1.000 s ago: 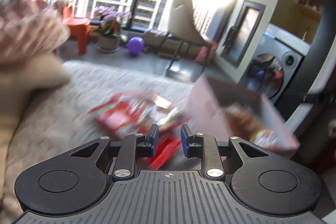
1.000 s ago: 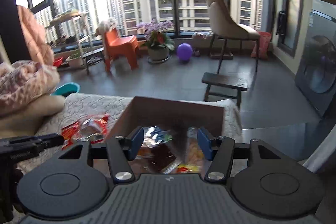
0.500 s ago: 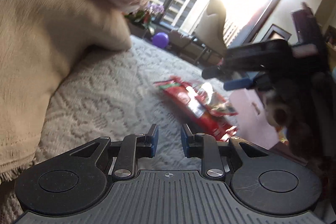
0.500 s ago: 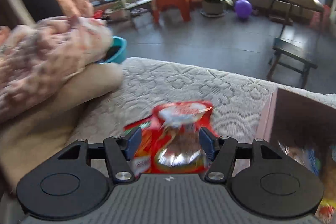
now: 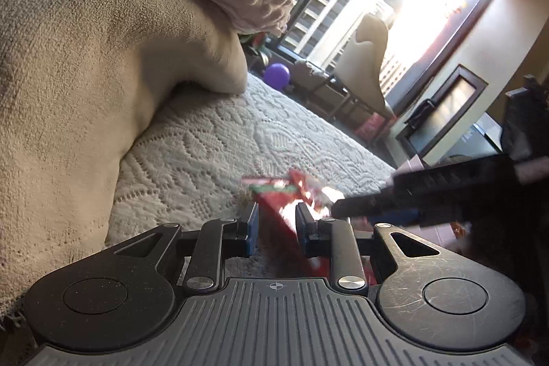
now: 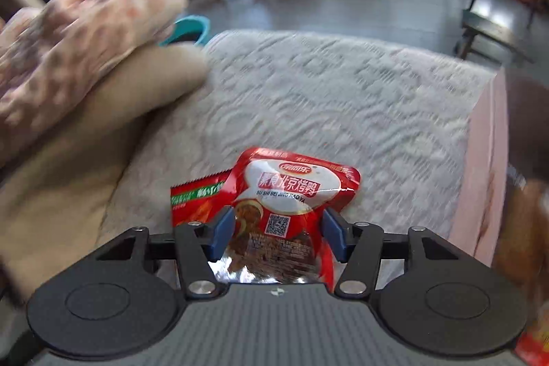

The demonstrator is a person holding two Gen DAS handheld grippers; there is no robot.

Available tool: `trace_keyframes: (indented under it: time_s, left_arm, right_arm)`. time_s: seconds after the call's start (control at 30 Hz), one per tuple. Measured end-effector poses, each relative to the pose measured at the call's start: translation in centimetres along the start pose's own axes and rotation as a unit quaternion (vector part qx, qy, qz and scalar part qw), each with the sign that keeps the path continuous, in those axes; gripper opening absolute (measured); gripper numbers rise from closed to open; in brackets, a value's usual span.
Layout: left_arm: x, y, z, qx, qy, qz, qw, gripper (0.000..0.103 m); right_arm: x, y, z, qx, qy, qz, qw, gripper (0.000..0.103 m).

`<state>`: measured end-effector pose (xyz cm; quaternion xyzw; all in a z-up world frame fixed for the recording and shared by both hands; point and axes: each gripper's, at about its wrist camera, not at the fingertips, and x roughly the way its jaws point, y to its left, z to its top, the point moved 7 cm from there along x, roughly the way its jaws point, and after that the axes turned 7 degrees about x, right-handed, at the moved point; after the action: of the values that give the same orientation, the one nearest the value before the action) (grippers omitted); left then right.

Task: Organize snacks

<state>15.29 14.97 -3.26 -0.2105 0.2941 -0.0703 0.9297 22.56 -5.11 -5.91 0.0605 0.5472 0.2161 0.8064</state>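
The red snack packet (image 6: pixel 288 201) was laid on the white bedspread (image 6: pixel 343 98), long axis pointing away from the right tool (image 6: pixel 278 235), between its jaws, which had just been closing. The left tool (image 5: pixel 274 223) was kept together, empty.

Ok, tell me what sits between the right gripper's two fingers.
In the right wrist view, the red roast-duck snack packet lies on the white bedspread between the right gripper's blue pads, jaws closing, not visibly pressing.

red snack packet (image 6: pixel 291 191), cream lace-patterned bedspread (image 6: pixel 343 98)
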Motion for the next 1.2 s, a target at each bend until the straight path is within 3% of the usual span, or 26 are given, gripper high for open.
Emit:
trace_keyframes:
  time_s: [0.13, 0.27, 0.43, 0.57, 0.7, 0.8, 0.9, 1.03, 1.2]
  left_arm:
    - [0.2, -0.5, -0.3, 0.015, 0.005, -0.004, 0.9999, 0.027]
    - [-0.2, -1.7, -0.6, 0.028, 0.006, -0.035, 0.9990, 0.027]
    - [-0.5, -3.4, -1.0, 0.049, 0.010, -0.070, 0.9963, 0.028]
    - [-1.3, -4.8, -1.8, 0.055, 0.025, -0.113, 0.9917, 0.030]
    - [-2.4, -7.2, -2.5, 0.101, 0.041, -0.119, 0.9869, 0.031]
    - [-2.5, -9.6, -3.5, 0.131, 0.063, -0.137, 0.9798, 0.031]
    - [-2.9, -12.1, -4.7, 0.174, 0.081, -0.150, 0.9699, 0.032]
    - [-3.2, -15.2, -7.3, 0.238, 0.116, -0.163, 0.9505, 0.033]
    - [-4.2, -15.8, -9.3, 0.245, 0.150, -0.174, 0.9420, 0.033]
  right_arm:
    - [-1.4, 0.7, -3.8, -0.012, 0.018, 0.022, 1.000, 0.051]
    - [-3.5, -0.3, -6.6, -0.009, 0.015, 0.032, 0.999, 0.047]
    - [-6.3, -2.4, -10.1, -0.007, 0.005, 0.013, 1.000, 0.037]
    - [-8.2, -4.1, -13.4, -0.046, -0.036, -0.054, 0.997, 0.037]
    - [-11.7, -5.3, -15.3, -0.075, -0.113, -0.081, 0.987, 0.040]
    - [-13.9, -6.9, -16.1, -0.089, -0.180, -0.133, 0.971, 0.052]
    - [-14.9, -8.9, -16.8, -0.087, -0.209, -0.186, 0.956, 0.053]
    - [-15.2, -11.9, -17.7, -0.053, -0.218, -0.200, 0.954, 0.053]
    - [-15.2, -15.1, -18.5, -0.007, -0.234, -0.197, 0.952, 0.057]
